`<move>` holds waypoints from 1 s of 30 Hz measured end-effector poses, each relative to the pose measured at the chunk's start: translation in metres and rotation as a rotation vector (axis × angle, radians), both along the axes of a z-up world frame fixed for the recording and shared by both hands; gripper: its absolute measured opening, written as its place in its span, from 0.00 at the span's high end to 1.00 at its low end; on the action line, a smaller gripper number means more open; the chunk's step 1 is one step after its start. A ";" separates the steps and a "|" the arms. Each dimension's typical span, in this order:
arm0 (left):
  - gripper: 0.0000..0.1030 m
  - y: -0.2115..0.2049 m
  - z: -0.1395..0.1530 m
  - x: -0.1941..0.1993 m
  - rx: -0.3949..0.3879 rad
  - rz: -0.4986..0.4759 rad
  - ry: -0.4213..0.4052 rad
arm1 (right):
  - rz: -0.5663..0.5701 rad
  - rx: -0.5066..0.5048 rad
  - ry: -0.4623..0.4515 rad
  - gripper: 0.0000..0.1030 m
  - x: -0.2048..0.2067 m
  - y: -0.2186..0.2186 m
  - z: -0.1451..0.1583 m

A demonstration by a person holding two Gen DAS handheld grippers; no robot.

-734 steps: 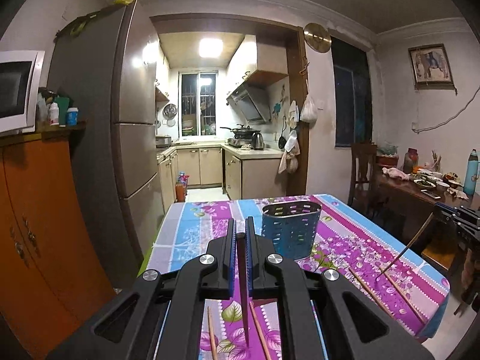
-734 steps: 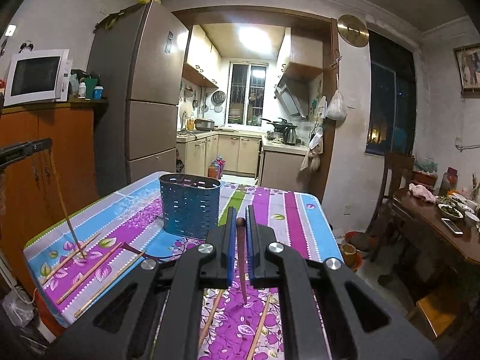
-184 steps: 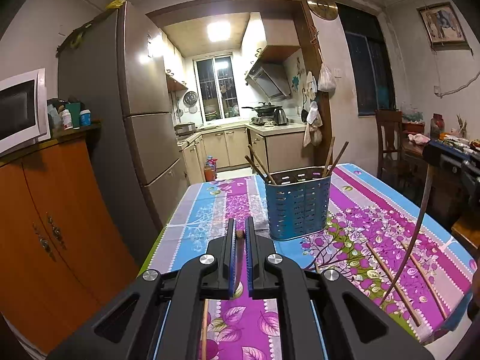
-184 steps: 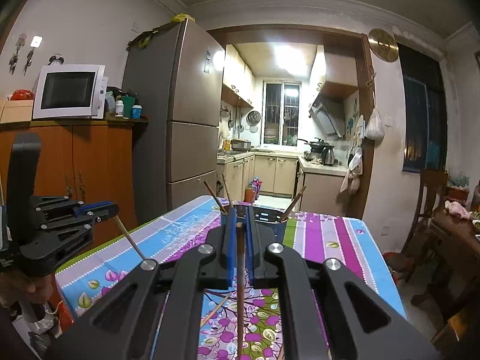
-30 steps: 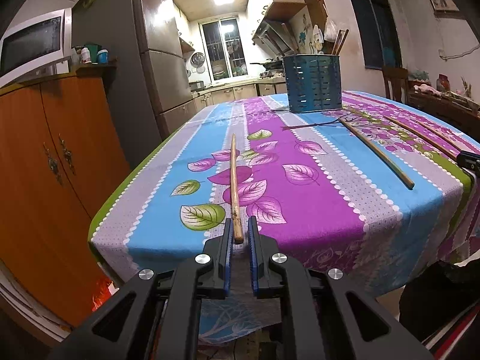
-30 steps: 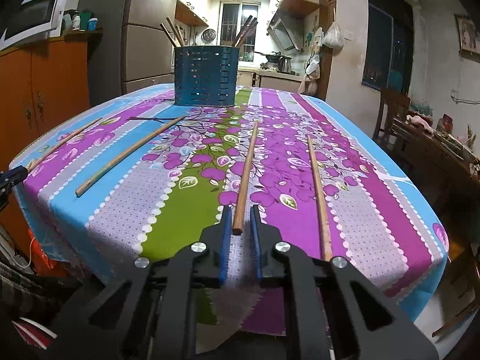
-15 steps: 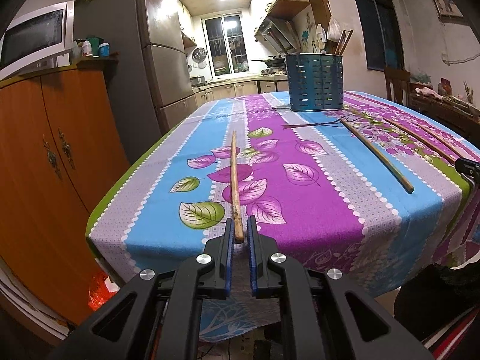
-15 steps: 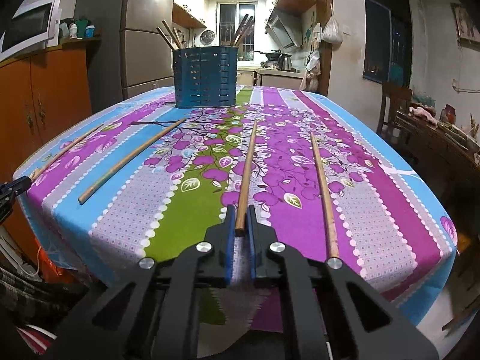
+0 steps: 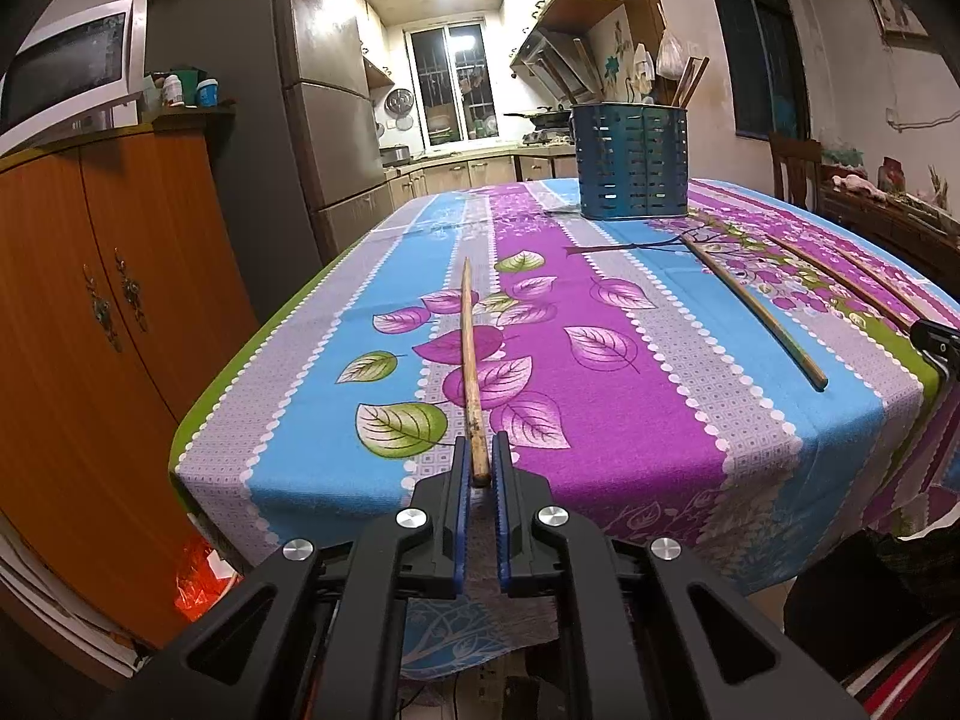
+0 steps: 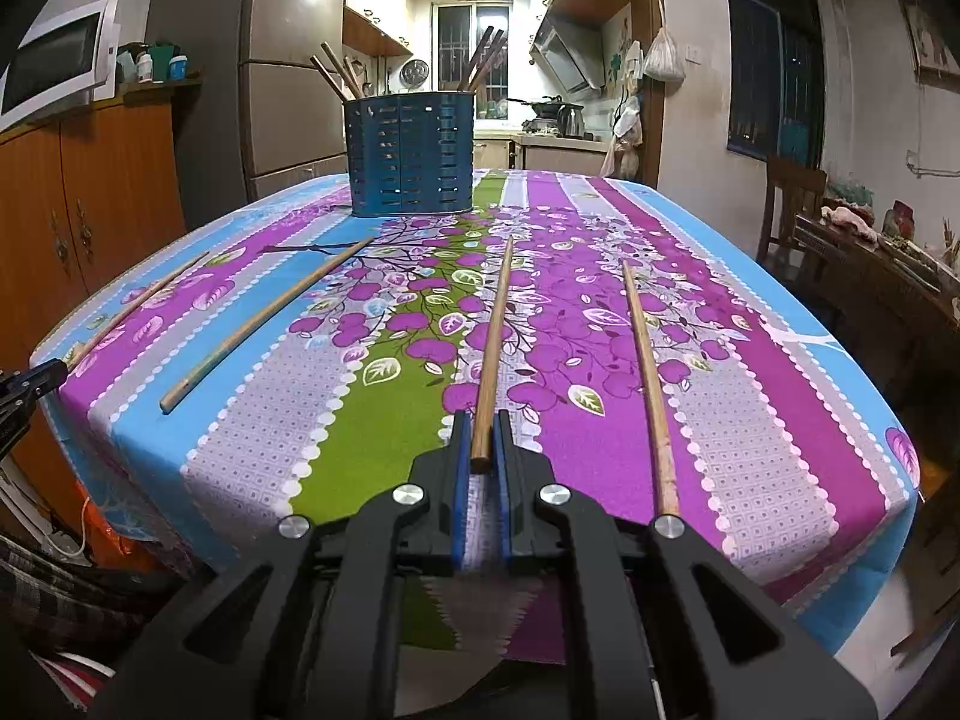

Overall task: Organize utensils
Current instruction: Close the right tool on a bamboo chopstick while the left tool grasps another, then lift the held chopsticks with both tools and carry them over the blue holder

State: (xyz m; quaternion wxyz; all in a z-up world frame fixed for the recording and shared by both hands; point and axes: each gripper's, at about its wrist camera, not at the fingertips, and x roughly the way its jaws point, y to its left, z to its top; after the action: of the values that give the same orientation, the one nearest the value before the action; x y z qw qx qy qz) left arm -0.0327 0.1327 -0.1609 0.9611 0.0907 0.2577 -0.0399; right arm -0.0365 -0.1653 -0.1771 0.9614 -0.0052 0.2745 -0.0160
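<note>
Wooden chopsticks lie along a flowered tablecloth, and a blue slotted holder (image 9: pixel 629 162) (image 10: pixel 411 155) with several chopsticks in it stands at the far end. My left gripper (image 9: pixel 480 450) is shut on the near end of one chopstick (image 9: pixel 469 354) at the table's near left edge. My right gripper (image 10: pixel 480 423) is shut on the near end of another chopstick (image 10: pixel 495 339), which still rests on the cloth. A loose chopstick (image 10: pixel 647 372) lies just to its right and another loose one (image 10: pixel 264 324) to its left.
An orange wooden cabinet (image 9: pixel 90 324) and a grey fridge (image 9: pixel 312 102) stand left of the table (image 9: pixel 750 420). A second table (image 10: pixel 888 276) with dishes and a chair (image 10: pixel 789 204) stand to the right. The kitchen lies behind.
Both grippers have closed the small gap onto the near ends of their chopsticks. Neither hand has shifted, and both chopsticks still lie on the cloth.
</note>
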 end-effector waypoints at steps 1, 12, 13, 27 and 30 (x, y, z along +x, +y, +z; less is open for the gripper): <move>0.92 0.000 0.000 0.000 0.000 0.000 0.000 | 0.000 0.000 0.000 0.94 0.000 0.000 0.000; 0.92 0.000 0.000 0.000 0.001 0.000 0.002 | 0.002 0.003 0.001 0.94 0.001 0.000 0.001; 0.92 0.000 0.000 0.000 0.000 0.000 0.002 | 0.002 0.005 0.002 0.94 0.001 0.000 0.001; 0.92 0.003 0.002 0.006 -0.028 0.001 0.036 | 0.002 0.032 0.004 0.95 0.001 -0.006 0.003; 0.93 0.004 0.003 0.008 -0.033 0.002 0.047 | -0.004 0.044 0.004 0.95 0.000 -0.011 0.003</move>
State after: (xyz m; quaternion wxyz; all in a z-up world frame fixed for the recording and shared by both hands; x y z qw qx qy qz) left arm -0.0244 0.1365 -0.1577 0.9562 0.0735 0.2798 -0.0453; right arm -0.0364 -0.1759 -0.1742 0.9607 0.0163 0.2769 -0.0119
